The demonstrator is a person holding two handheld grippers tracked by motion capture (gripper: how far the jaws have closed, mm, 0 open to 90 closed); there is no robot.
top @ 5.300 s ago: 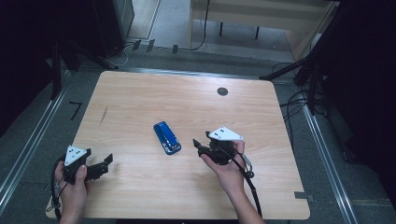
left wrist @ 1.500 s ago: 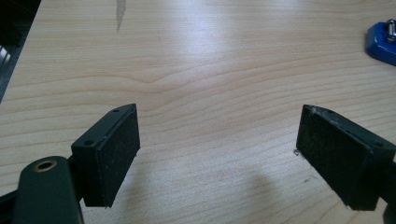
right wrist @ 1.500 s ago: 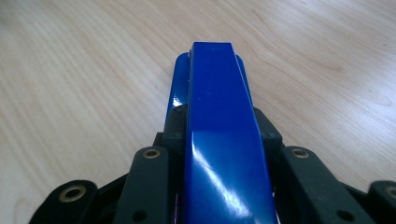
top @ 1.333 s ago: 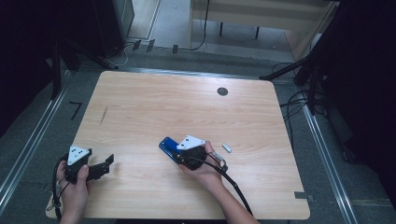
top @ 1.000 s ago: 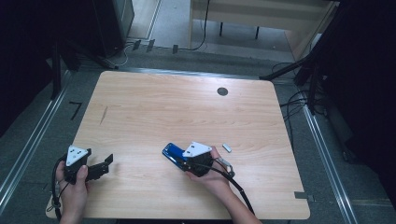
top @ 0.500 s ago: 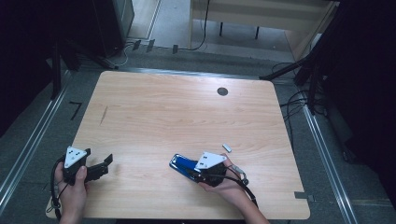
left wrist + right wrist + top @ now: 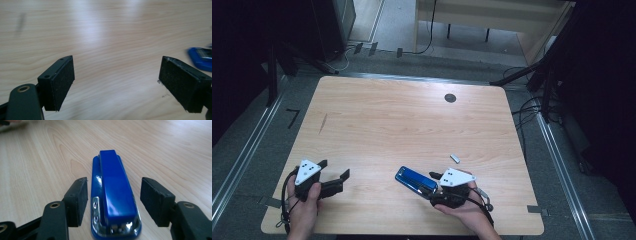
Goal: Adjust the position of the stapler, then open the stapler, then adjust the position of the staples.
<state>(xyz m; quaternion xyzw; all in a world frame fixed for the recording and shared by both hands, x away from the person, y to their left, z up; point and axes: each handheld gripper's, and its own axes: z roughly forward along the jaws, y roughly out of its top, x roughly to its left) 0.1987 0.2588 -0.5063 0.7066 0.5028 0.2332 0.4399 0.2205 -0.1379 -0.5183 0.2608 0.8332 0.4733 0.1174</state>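
1. The blue stapler [image 7: 416, 181] lies flat on the table [image 7: 402, 120], near the front edge and a little right of its middle, its long axis running from back-left to front-right
2. Its chrome hinge end points at the right gripper [image 7: 113, 202]; the nose points away, toward the table's left side
3. The right gripper's jaws have just been opening and now stand either side of the stapler's rear, pads off it, gripping nothing
4. The left gripper [image 7: 117, 82], near the front left corner, is spread wide and empty, well apart from the stapler
5. A small silvery piece [image 7: 455, 158] lies just behind the right gripper
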